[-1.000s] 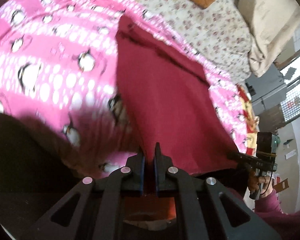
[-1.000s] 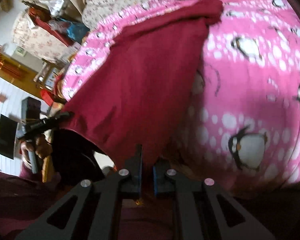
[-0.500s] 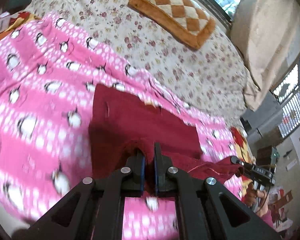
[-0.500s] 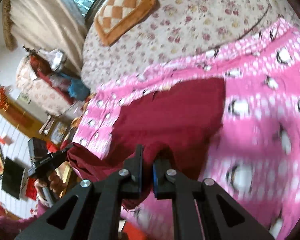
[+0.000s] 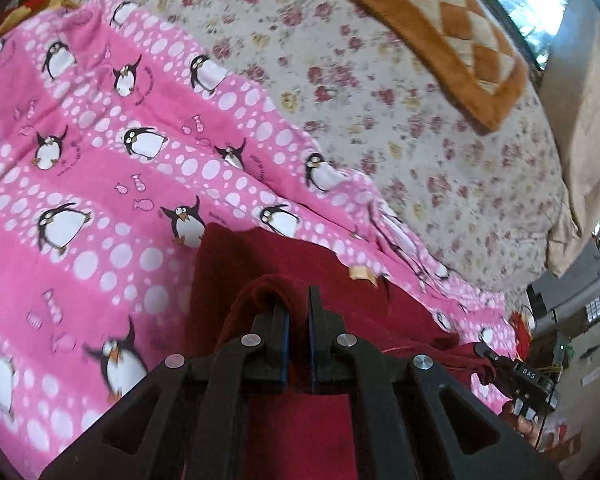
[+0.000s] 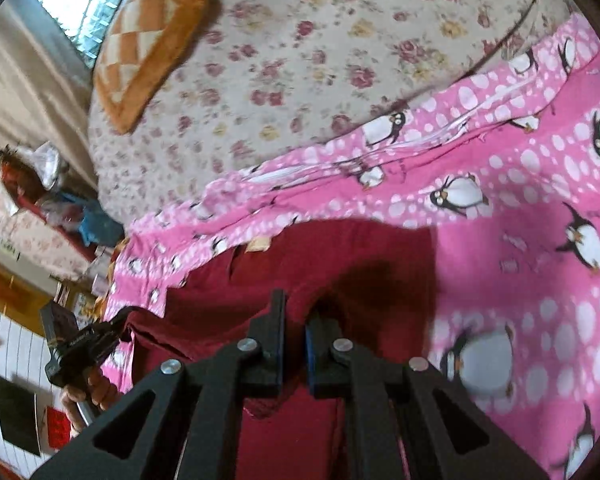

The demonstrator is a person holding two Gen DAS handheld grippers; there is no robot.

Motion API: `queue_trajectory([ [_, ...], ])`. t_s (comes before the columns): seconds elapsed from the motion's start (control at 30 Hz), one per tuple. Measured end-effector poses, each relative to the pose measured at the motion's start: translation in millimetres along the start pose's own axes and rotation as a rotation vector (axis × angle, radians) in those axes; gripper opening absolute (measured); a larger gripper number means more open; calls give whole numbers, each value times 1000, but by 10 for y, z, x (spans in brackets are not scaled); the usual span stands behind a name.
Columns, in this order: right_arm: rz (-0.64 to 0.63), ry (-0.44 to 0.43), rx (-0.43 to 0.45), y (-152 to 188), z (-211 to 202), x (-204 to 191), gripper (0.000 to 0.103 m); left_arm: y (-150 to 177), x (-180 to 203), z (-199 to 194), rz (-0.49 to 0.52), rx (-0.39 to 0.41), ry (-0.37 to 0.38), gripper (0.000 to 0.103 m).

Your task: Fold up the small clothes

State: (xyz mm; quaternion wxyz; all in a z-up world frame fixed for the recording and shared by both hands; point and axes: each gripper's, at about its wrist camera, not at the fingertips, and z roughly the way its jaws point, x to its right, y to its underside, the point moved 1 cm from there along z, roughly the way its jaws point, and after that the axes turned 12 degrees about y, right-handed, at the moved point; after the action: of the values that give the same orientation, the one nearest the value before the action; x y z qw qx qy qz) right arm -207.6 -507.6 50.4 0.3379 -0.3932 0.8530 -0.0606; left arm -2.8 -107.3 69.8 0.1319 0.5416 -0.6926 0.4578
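Two grippers, both clamped on dark red garment.

Left wrist view: left gripper [image 5: 298, 312] pinches bunched edge of red garment [image 5: 228, 280], jaws together on cloth. A second ago garment hung stretched in air, filling view; now lower layer lies flat on pink penguin blanket [image 5: 100, 168], held edge carried forward over it. Right gripper [image 5: 485, 354] at far right, gripping other corner.

Right wrist view: right gripper [image 6: 295, 316] shut on cloth fold; left gripper [image 6: 120, 318] visible at left, same edge. Floral sheet [image 6: 300, 60] beyond.

Judgement: fold in half nearly laid; release next.
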Motion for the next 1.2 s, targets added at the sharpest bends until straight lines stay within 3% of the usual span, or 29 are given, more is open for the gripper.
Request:
queue_trajectory([
  [0.07,-22,22,-1,-62,165,0,10,-27,-118,128,-13,-17,-11,0],
  [0.13,-28,43,-32,-93,292,4,18,-29,-237,201,-52,-54,-11,0],
  [0.23,46,-13,-5,-122,205,98,30,-46,-322,129,-95,-59,23,0],
  [0.27,65,-2,33,-120,112,121,42,-55,-314,71,-101,-45,36,2],
  [0.3,75,8,83,-111,-11,132,48,-57,-295,19,-102,-32,47,6],
  [0.37,55,-19,128,-77,-183,91,48,-59,-243,-26,-97,-18,58,19],
  [0.4,28,-35,126,-58,-230,29,48,-54,-204,-55,-80,1,43,24],
  [0.47,-76,-19,113,8,-242,-206,48,-75,-128,-109,-36,57,-2,45],
  [0.5,-116,-3,103,41,-215,-297,48,-80,-103,-127,-19,76,-8,46],
  [0.6,-216,41,37,127,66,-556,48,-72,-88,-37,-14,43,14,46],
  [0.67,-272,107,5,146,328,-645,48,-52,-104,15,-6,28,-12,46],
  [0.8,-311,359,-49,79,886,-540,48,11,-199,119,15,-16,-137,46],
  [0.9,-237,312,-33,30,843,-451,47,45,-357,157,-23,-42,-218,46],
  [0.97,-224,296,9,15,649,-473,49,43,-447,149,-60,-41,-218,46],
  [1.03,-215,314,82,-30,467,-475,62,30,-490,118,-94,-25,-198,46],
  [1.07,-216,335,109,-59,423,-473,75,27,-486,103,-97,-15,-191,46],
  [1.1,-220,349,114,-92,428,-479,78,29,-473,93,-90,-11,-193,46],
  [1.17,-237,375,72,-156,557,-457,78,40,-430,95,-63,-9,-214,46],
  [1.2,-242,375,51,-179,633,-454,72,45,-415,104,-51,-10,-223,46],
])
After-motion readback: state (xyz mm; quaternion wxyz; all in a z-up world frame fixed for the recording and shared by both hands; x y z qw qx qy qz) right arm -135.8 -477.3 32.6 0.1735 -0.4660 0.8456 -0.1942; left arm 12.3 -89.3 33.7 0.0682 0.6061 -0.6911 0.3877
